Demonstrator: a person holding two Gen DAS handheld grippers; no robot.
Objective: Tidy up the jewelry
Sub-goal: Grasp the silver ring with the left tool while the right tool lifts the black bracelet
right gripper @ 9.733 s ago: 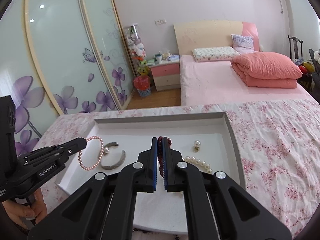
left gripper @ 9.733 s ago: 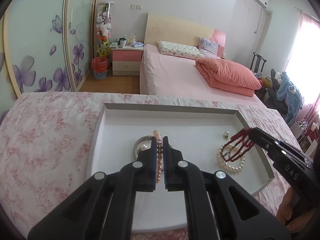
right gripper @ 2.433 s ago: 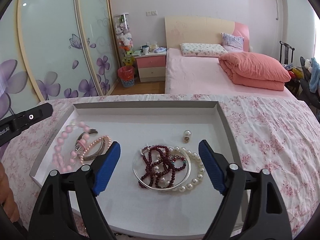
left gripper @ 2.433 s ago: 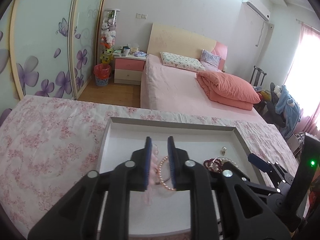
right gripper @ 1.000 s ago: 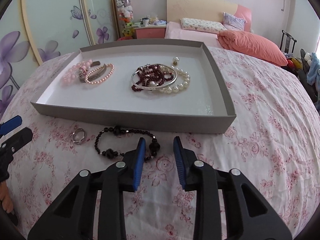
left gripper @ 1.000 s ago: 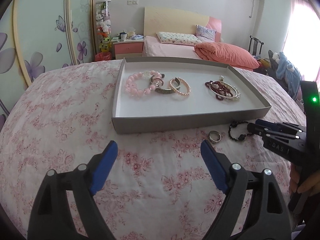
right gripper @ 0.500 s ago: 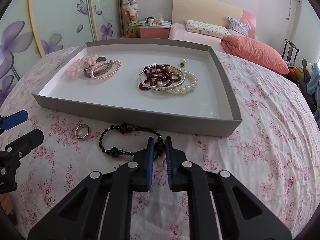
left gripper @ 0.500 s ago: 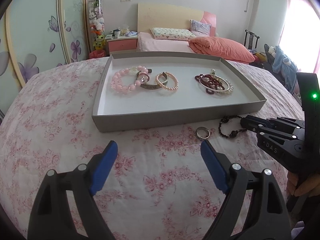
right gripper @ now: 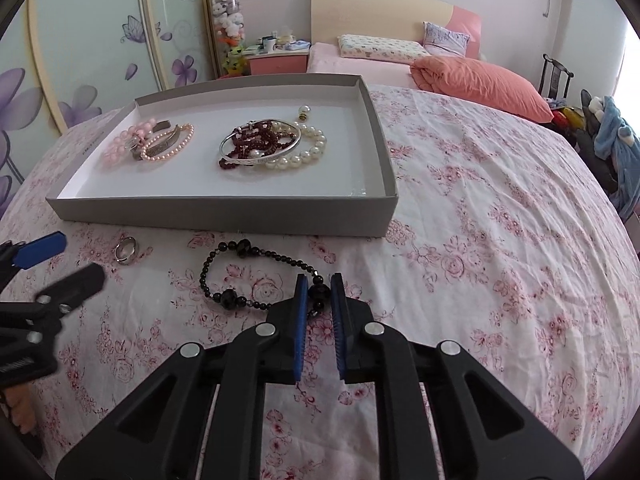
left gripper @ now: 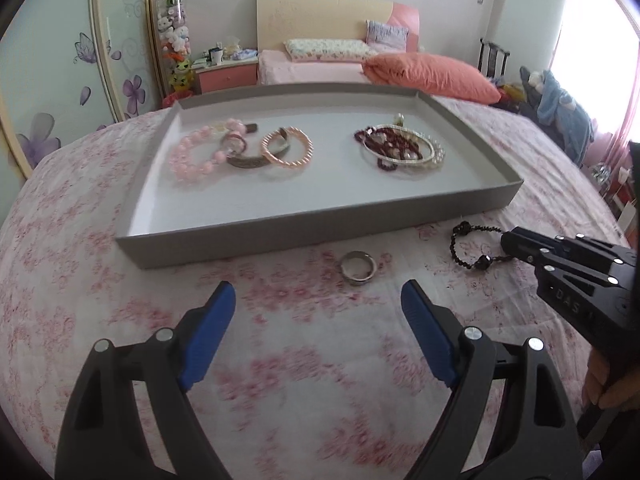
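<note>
From the left wrist view, the left gripper point(left gripper: 318, 300) is spread wide and holds nothing, hovering low over the floral bedspread point(left gripper: 120, 300). A silver ring point(left gripper: 358, 266) lies on the cloth just ahead of the fingertips, between them and the near wall of the grey tray point(left gripper: 280, 236). To the right, the right gripper point(left gripper: 507, 242) reaches in low from the side, its tip at one end of the black bead bracelet point(left gripper: 472, 246), which lies on the bedspread just outside the tray.

From the right wrist view, the right gripper point(right gripper: 319, 282) is nearly pressed together, its blue pads point(right gripper: 301, 304) pinching a large bead of the black bead bracelet point(right gripper: 240, 276); the rest of the loop lies flat on the cloth. The ring point(right gripper: 126, 249) sits to the left, near the left gripper point(right gripper: 60, 260). In the tray point(right gripper: 224, 214) rest a pink bead bracelet point(right gripper: 120, 144), a metal cuff, a silver bangle point(right gripper: 260, 142) over dark red beads, and a white pearl bracelet point(right gripper: 308, 152).
</note>
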